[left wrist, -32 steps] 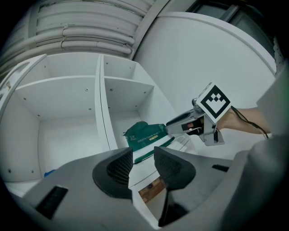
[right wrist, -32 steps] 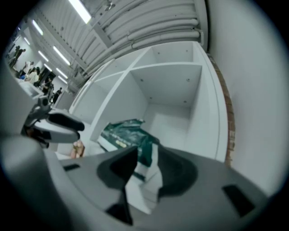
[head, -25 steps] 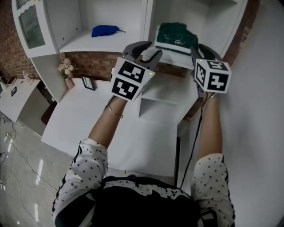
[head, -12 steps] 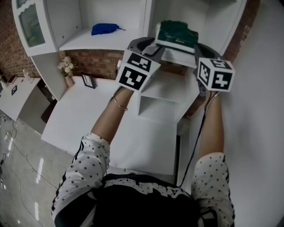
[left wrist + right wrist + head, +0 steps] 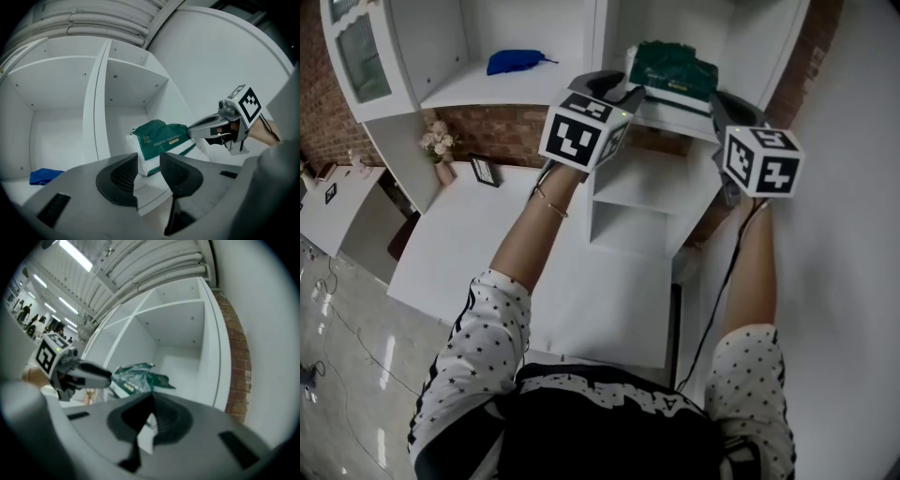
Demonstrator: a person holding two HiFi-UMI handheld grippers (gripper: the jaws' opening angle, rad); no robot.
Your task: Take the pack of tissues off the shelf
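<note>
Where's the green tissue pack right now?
The pack of tissues lies at the front edge of the right compartment of the shelf, top centre of the head view, between the left claw and the right claw, which pinches its end.

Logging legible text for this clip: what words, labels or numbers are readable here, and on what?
"DREAMING TISSUE": white print on the green tissue pack; the words after it are too small to read.
Marker cubes: black-and-white patterns, no letters.
Nothing else is readable.

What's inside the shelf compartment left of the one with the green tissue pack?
A small blue bundle, maybe cloth, lies toward the back; nothing else shows. The left gripper hides the compartment's front right corner.
</note>
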